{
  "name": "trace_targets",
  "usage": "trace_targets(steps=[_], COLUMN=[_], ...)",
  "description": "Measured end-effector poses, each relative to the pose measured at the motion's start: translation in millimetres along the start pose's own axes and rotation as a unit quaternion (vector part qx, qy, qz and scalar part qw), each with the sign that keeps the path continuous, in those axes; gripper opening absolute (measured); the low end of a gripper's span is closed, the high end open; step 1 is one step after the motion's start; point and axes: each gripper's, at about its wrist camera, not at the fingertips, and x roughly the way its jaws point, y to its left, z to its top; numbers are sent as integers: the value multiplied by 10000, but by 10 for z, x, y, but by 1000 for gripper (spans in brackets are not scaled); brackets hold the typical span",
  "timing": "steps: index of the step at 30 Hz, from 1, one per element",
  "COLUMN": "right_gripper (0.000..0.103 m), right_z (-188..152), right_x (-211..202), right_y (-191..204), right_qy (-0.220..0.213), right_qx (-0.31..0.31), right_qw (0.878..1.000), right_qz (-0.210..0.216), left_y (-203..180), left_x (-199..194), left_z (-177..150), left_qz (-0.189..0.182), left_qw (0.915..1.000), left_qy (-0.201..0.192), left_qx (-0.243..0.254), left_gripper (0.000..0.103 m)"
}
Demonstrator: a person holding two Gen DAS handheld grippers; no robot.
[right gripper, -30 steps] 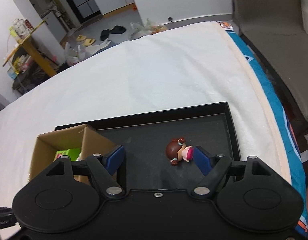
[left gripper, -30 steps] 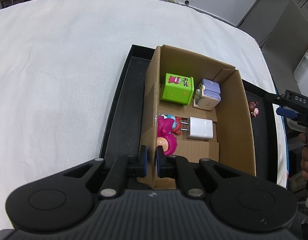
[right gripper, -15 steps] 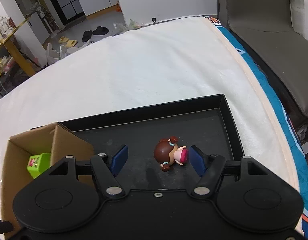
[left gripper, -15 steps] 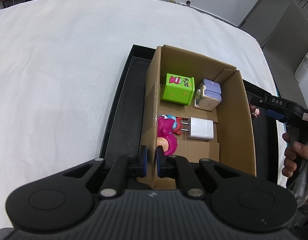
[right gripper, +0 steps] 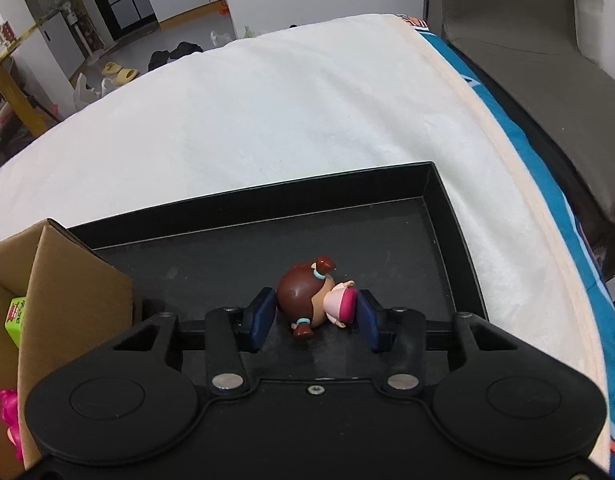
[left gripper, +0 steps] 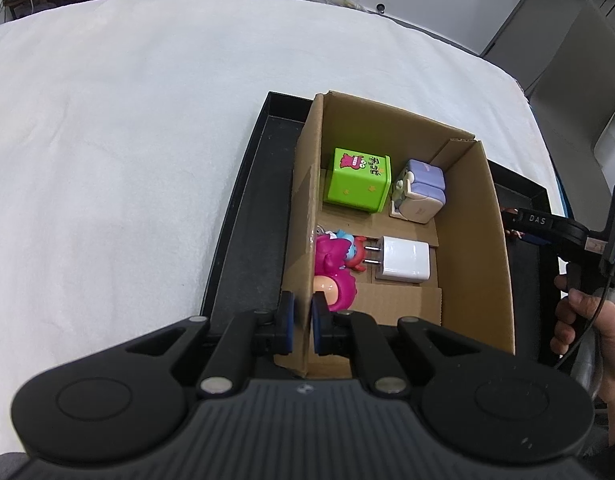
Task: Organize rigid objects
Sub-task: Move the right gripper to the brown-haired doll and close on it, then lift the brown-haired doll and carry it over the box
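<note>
Doll figurine point(right gripper: 313, 300) lies sideways on the black tray point(right gripper: 439, 216), right gripper point(right gripper: 313, 318) fingers just closing around it, barely touching. Round head could squirt toward 12 o'clock. Left gripper point(left gripper: 301, 326) is clamped on the cardboard box point(left gripper: 473, 216) wall.

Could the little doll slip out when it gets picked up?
Maybe. The right tool has just been closing around the doll, which lies on its side on the black tray; its round head could squirt out. The left tool pinches the cardboard box wall, so a tug might tilt the toys inside.
</note>
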Motion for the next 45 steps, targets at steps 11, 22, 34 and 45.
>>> trace_targets(steps=[11, 22, 34, 45], right_gripper=[43, 43, 43, 43], right_z=[10, 66, 129, 135], right_x=[-197, -652, -1067, -1247], right_y=[-85, 82, 240, 440], right_qy=[113, -122, -395, -431], right_qx=[201, 94, -150, -308], right_qw=[9994, 9967, 9899, 9820], right_qz=[269, 800, 1357, 1812], left_y=[-13, -9, -16, -44], left_x=[12, 14, 13, 21], left_z=[-1, 4, 8, 10], left_qz=[20, 21, 32, 70], left_qw=[10000, 10000, 10000, 10000], left_qy=[1, 0, 7, 16], left_qx=[-17, -32, 18, 26], left_gripper=[8, 8, 8, 8])
